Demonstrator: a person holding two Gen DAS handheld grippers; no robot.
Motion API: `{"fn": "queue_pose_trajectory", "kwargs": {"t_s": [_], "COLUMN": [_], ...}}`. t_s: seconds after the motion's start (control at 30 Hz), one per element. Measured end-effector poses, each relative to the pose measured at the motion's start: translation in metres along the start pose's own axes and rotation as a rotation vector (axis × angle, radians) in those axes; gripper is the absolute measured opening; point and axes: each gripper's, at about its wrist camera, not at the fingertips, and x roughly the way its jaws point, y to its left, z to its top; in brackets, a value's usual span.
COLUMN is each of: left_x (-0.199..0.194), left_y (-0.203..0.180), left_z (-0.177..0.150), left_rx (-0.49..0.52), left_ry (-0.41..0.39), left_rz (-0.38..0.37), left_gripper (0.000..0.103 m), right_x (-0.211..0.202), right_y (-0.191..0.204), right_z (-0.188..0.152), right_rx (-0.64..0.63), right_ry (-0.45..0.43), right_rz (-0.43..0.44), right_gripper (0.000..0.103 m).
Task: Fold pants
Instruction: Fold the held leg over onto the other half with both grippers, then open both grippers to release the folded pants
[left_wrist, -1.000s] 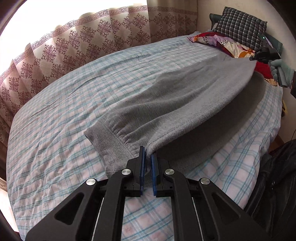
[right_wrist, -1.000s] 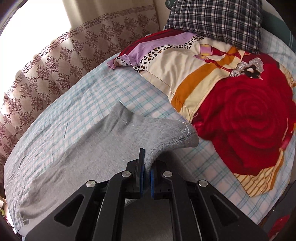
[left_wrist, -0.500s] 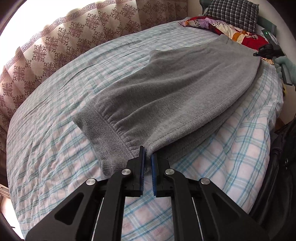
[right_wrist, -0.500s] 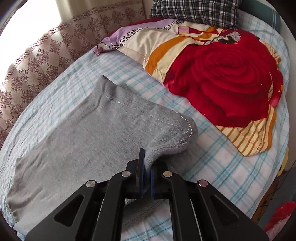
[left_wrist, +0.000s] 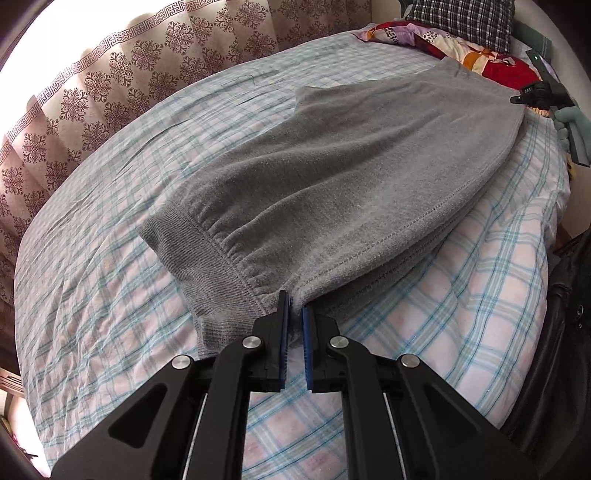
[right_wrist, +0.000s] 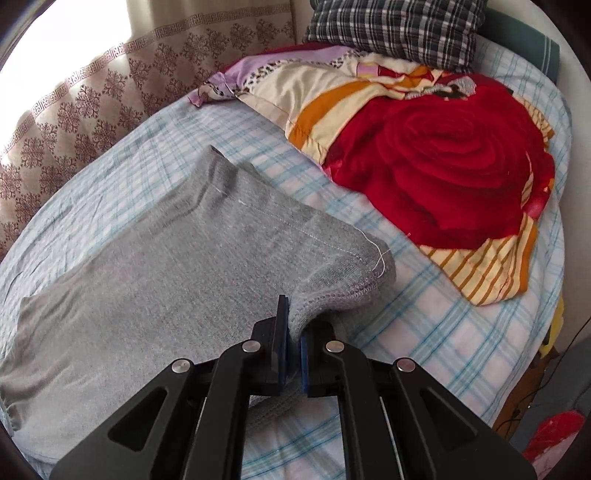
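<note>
Left wrist view: the left claw (left_wrist: 293, 312) pinches the waistband corner of grey pants (left_wrist: 351, 192) on a checked bed (left_wrist: 110, 295). Right claw (right_wrist: 293, 326) clamps the leg hem, likely stretching them flat for folding.

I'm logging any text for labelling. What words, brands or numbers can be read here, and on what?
Small pale characters on the right gripper, seen far off in the left wrist view: too small and blurred to read.
No readable text on the grey pants, the checked bedsheet, the rose blanket or the curtain.
</note>
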Motion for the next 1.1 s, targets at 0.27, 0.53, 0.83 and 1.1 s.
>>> {"fn": "queue_pose_trajectory", "kwargs": {"t_s": [0.27,0.53,0.83,1.1], "left_x": [-0.005,-0.024,-0.048,-0.010], "left_y": [0.000,0.009,0.004,-0.049], "left_z": [-0.002,-0.017,0.018,0.072], "left_rx": [-0.052,-0.095,-0.148,-0.109], "left_ry": [0.017,0.030,-0.062,-0.097], "left_rz": [-0.022,0.016,0.029,-0.072], "left_gripper": [0.030,0.050,0.058,0.058], "right_x": [0.001,-0.015,-0.038,-0.054], "right_y": [-0.003,-0.015,-0.031,0.042], "right_z": [-0.001,0.000,0.004,-0.021], "right_rx": [-0.018,0.052,0.097,-0.160], "right_ry": [0.013,-0.013,-0.107,-0.089], "right_rz": [0.030,0.081,-0.067,0.108], "right_gripper": [0.009,0.014,0.029,0.032]}}
